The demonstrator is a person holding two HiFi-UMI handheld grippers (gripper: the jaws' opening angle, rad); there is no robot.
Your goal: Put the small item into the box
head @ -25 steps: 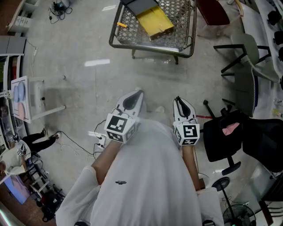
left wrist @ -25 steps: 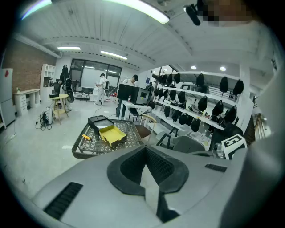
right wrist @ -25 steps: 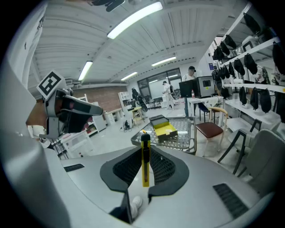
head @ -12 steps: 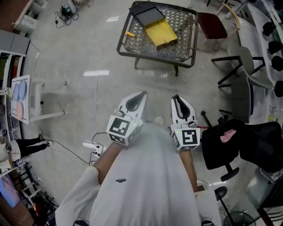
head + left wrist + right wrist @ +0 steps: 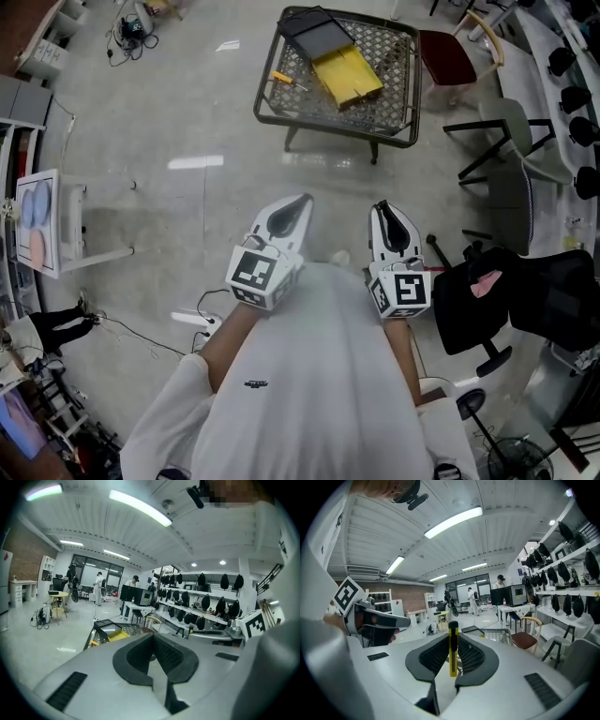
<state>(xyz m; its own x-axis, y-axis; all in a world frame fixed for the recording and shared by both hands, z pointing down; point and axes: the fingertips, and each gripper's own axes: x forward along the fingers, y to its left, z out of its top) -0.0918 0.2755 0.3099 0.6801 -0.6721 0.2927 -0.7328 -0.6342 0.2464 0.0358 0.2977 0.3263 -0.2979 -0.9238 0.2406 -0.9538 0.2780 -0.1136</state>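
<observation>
A yellow open box (image 5: pixel 349 75) with a black lid (image 5: pixel 314 36) lies on a low metal mesh table (image 5: pixel 384 108) far ahead; a small yellow item (image 5: pixel 281 78) lies beside it. In the left gripper view the box (image 5: pixel 117 633) shows beyond the jaws. My right gripper (image 5: pixel 453 665) is shut on a slim yellow item with a black tip (image 5: pixel 453 651), held upright between the pads. My left gripper (image 5: pixel 153 656) is shut with nothing in it. Both are held close to the body, the left gripper (image 5: pixel 292 208) and right gripper (image 5: pixel 388 217) side by side.
A black office chair (image 5: pixel 506 300) stands close at the right, a grey chair (image 5: pixel 511 150) and a red seat (image 5: pixel 450 52) beyond it. A white stand (image 5: pixel 56 220) is at the left. A power strip and cables (image 5: pixel 199 317) lie on the floor near my left side.
The mesh table with the box has shifted right and slightly lower in the head view. Both grippers keep the same posture near the body.
</observation>
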